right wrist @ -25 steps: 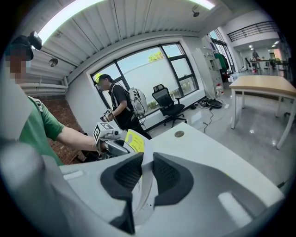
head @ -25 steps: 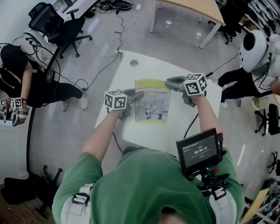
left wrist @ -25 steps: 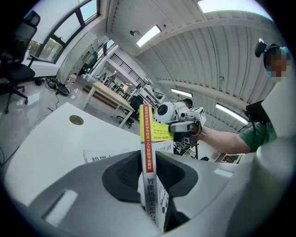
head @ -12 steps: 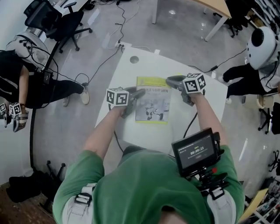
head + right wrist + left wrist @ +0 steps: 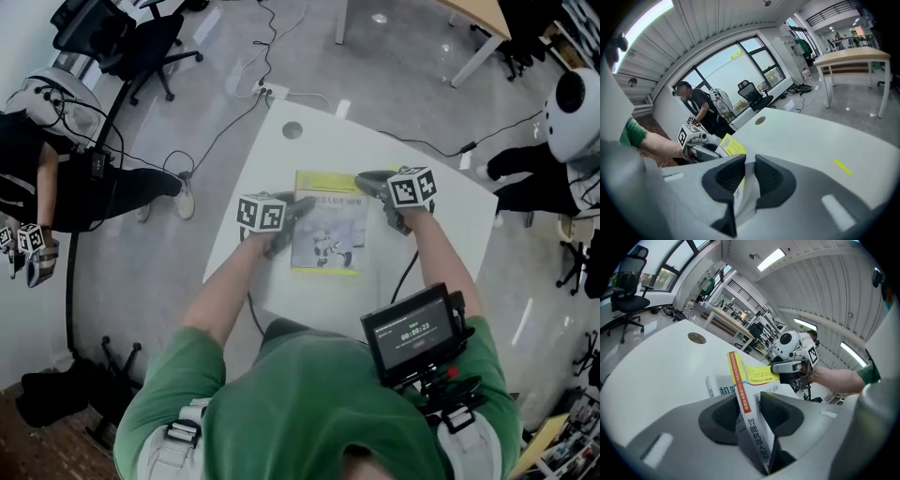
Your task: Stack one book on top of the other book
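White table (image 5: 375, 155), forearms angled down, left gripper (image 5: 296, 204) jaws opening around book (image 5: 328, 234), right gripper (image 5: 364, 179) clamping it.

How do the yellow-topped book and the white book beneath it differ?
Held or not: the yellow-topped book is between both tools' jaws, left tool opening, right tool gripping; the white book with blue lettering lies on the white table. Position: yellow-topped book on top, white book mostly covered beneath.

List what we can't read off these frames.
- Lower book: mostly hidden under the top book in the head view; only a corner shows in the left gripper view.
- Whether the books touch: the left gripper, jaws opening with the top book between them, blocks that in its own view.
- Cover print: too small in the head view.
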`<state>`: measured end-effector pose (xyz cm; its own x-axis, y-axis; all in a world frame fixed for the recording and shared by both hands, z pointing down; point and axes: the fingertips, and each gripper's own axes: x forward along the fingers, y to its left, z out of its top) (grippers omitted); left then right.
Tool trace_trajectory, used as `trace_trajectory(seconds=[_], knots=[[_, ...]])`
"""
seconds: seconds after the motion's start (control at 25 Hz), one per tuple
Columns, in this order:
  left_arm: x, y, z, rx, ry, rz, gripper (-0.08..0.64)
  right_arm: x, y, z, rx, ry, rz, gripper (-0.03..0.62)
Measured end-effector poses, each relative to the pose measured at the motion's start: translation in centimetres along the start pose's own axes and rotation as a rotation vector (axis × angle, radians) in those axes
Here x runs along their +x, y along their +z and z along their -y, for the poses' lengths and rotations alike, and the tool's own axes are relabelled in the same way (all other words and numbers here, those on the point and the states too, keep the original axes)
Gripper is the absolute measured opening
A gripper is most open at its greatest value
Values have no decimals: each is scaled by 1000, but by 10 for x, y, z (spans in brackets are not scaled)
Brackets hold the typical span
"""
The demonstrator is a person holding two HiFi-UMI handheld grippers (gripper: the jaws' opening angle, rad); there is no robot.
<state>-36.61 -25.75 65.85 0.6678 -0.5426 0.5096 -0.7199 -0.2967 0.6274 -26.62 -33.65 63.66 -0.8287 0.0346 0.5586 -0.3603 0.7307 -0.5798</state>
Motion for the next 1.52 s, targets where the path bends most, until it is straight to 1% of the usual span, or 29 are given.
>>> trace_trajectory(seconds=[0.2,0.32,0.6,0.72,0.8,0.88,1.12,1.24,1.52], knots=[[6,-8,-10,17,42,-45,155,11,-5,11,19,-20,-6,64],[6,-6,-13,58,80,-49,164,14,-8,15,32,-28,4,66],[4,-5,-14,146,133,-26,202,17,-13,26,52,-81,31,81],[1,-5,-16,187,160,-11,234,13,-8,34,63,-126,92,90],[-2,-5,-18,188,172,0,236,7,-3,36,83,-129,132,91],[-3,-4,-19,184,179,4,239,2,-1,37,88,-135,150,91],[-10,-10,-22,174,185,13,241,-18,-10,46,91,-206,185,91],[-16,-19,-17,176,173,11,241,-28,-23,38,106,-210,196,91],[-27,-48,1,190,155,0,238,-37,-68,12,120,-212,159,91]])
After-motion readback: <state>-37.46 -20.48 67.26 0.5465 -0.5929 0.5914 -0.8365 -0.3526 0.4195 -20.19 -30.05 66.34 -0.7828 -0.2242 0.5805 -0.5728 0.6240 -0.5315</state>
